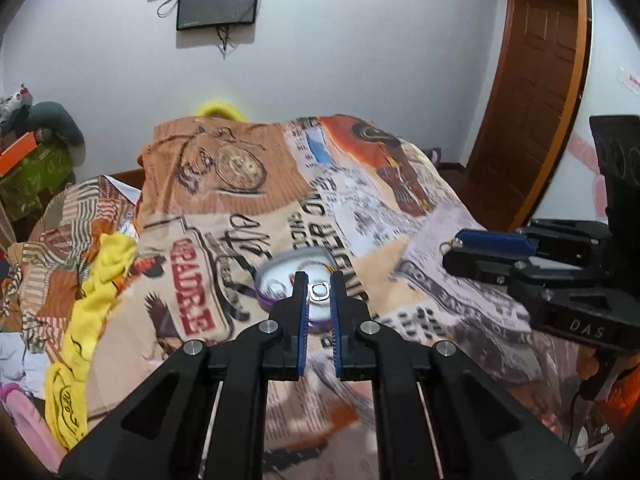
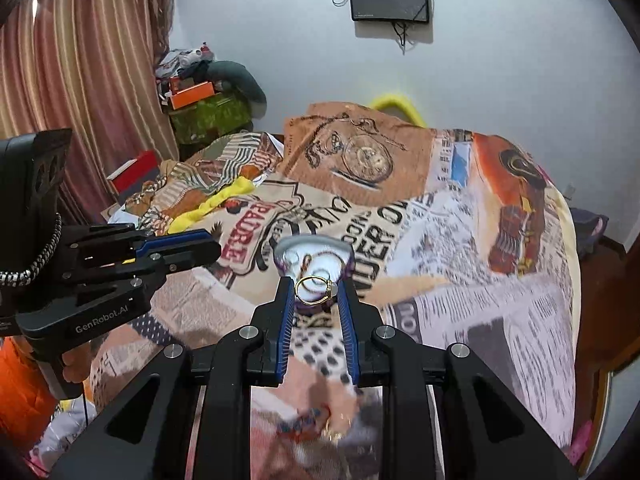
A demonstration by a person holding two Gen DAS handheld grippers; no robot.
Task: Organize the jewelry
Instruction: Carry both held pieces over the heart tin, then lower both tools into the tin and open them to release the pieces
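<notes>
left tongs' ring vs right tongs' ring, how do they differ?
The silver ring in the left tongs looks pale and chunky, with a broad oval face; the gold ring in the right tongs is a thin yellow band with a small pale stone at one side. The silver ring faces the camera; the gold ring lies tilted, its open hoop visible. Both are pinched between blue pads, above the purple-rimmed jewelry dish on the printed bedspread.

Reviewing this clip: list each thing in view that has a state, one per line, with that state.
left gripper: shut on a small silver ring
right gripper: shut on a gold ring
jewelry dish: on the printed bedspread, beyond both grippers' tips; contents unclear
wall screen: dark
wooden door: closed
</notes>
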